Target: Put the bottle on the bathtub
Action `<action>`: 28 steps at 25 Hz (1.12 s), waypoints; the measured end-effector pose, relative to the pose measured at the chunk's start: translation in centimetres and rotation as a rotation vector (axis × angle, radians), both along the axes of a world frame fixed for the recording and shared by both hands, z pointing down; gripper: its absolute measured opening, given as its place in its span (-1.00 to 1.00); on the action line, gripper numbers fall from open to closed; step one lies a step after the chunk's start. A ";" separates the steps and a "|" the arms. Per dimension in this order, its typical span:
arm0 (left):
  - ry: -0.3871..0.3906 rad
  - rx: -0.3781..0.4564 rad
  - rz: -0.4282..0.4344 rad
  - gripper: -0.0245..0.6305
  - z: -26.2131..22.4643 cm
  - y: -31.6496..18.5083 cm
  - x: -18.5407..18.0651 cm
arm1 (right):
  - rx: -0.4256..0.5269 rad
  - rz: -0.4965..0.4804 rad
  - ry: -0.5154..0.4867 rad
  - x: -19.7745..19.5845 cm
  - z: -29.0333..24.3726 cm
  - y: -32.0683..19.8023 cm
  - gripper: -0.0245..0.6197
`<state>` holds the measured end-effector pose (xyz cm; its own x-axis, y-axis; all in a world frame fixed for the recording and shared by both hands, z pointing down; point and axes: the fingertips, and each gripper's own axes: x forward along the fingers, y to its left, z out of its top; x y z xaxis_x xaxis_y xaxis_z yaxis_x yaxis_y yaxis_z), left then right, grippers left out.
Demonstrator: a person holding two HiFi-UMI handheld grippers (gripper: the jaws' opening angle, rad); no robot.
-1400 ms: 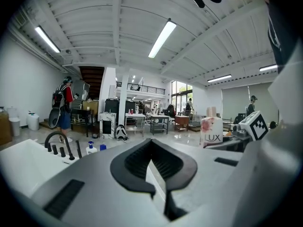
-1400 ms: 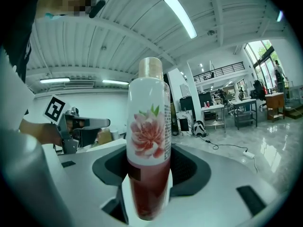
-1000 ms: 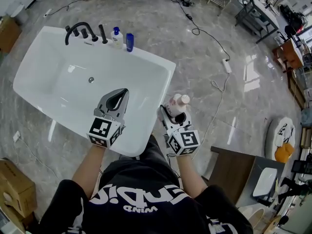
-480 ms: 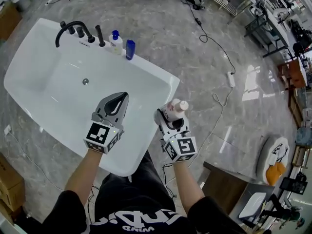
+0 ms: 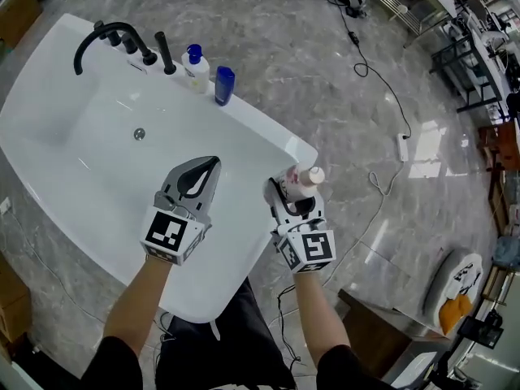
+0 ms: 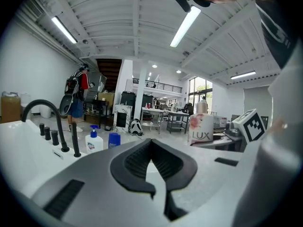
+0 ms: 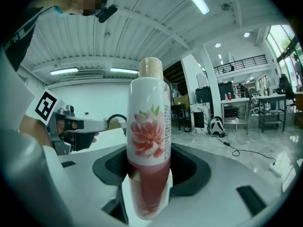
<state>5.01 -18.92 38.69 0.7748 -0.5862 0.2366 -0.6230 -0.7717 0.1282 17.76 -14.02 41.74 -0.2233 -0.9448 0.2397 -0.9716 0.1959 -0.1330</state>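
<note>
A white bottle (image 5: 305, 177) with a pink flower label and a cream cap stands upright in my right gripper (image 5: 292, 192), which is shut on its lower half. In the right gripper view the bottle (image 7: 148, 126) fills the centre between the black pads of that gripper (image 7: 148, 178). It hangs just past the near right corner of the white bathtub (image 5: 275, 140). My left gripper (image 5: 203, 171) hovers over the tub's basin, shut with nothing in it. The left gripper view shows the closed left gripper (image 6: 151, 144) and the bottle (image 6: 201, 126) to the right.
On the tub's far rim stand a black faucet (image 5: 101, 37), a white pump bottle with a blue top (image 5: 196, 67) and a blue cup (image 5: 224, 85). A drain (image 5: 139, 134) sits in the basin. Cables and a power strip (image 5: 402, 147) lie on the marble floor.
Both grippers have drifted slightly toward the tub's right corner as the head view shifted. The right gripper still holds the bottle; the left stays shut.
</note>
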 end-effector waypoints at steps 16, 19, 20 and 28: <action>-0.036 -0.053 0.011 -0.90 12.1 -5.4 4.2 | 0.050 -0.018 0.020 3.7 9.4 -12.6 -0.16; -0.023 -0.069 -0.008 -0.90 13.5 -5.8 4.5 | 0.049 -0.037 0.049 4.1 10.6 -14.6 -0.16; -0.024 -0.073 -0.013 -0.90 13.9 -5.9 4.4 | 0.045 -0.039 0.057 4.2 11.1 -15.2 -0.16; -0.021 -0.089 -0.043 -0.90 15.5 -6.0 3.9 | 0.041 -0.047 0.080 4.6 13.0 -17.6 -0.16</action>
<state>8.95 -24.95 54.17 0.7439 -0.5946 0.3052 -0.6583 -0.7307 0.1811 22.39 -31.66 54.79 -0.2496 -0.9430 0.2203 -0.9683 0.2455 -0.0461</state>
